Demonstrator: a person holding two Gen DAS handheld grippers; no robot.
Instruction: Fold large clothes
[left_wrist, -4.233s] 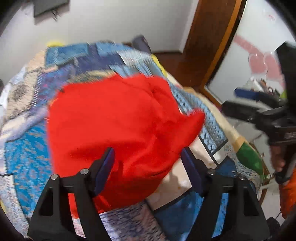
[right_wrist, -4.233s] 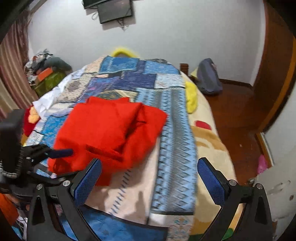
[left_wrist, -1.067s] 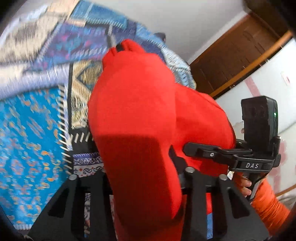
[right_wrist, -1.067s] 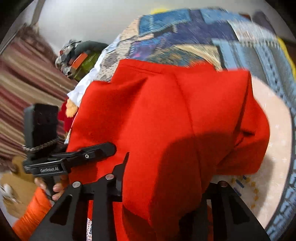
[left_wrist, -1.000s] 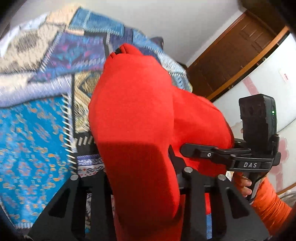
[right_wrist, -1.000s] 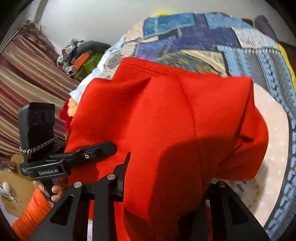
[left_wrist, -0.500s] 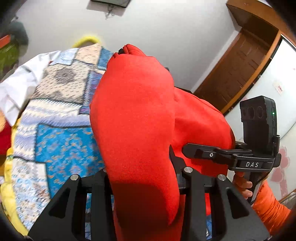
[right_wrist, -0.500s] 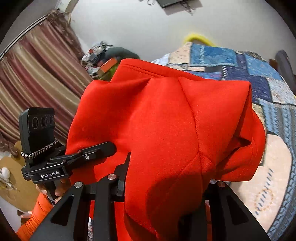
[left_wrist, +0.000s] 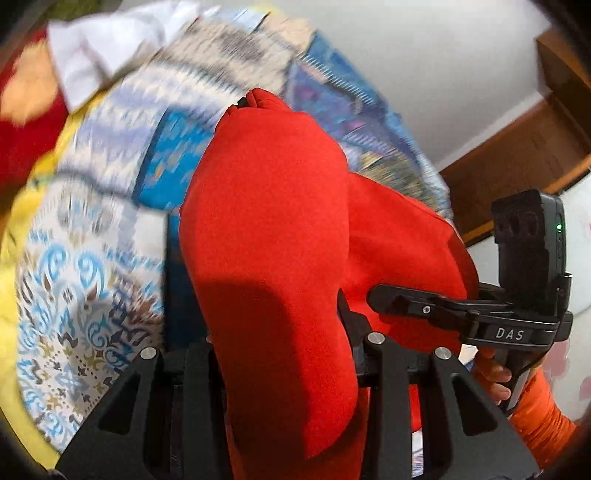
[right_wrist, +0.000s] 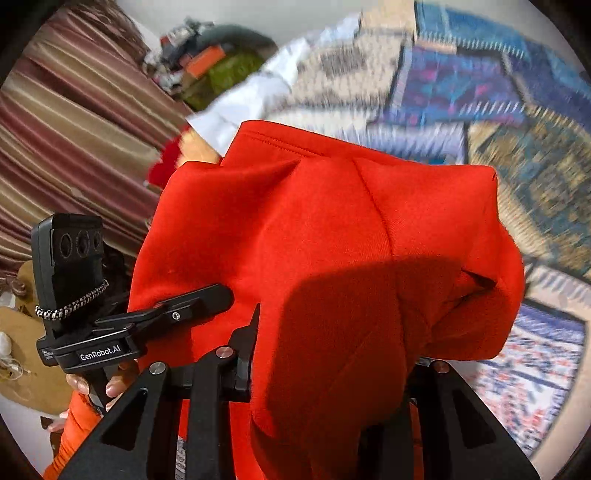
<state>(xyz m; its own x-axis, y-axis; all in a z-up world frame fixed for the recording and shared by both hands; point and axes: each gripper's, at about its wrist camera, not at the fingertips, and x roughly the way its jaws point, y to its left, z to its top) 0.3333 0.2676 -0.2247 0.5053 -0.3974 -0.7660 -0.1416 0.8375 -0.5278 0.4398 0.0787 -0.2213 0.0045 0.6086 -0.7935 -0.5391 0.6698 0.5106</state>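
Red garment (left_wrist: 266, 229): soft, thick, limp, sags between holds; left hand-held gripper (left_wrist: 280, 354) and right hand-held gripper (right_wrist: 332, 373) each pinch a bunched folded edge

I see the red garment (right_wrist: 332, 236) as thick matt cloth with a soft, fine-napped face and a stitched hem. Both grippers (left_wrist: 280, 354) (right_wrist: 325, 369) look like matt black plastic with small shiny metal screws. The bedspread (left_wrist: 88, 295) is printed woven cloth, the curtain (right_wrist: 70, 122) striped fabric, the door (left_wrist: 517, 147) brown wood.
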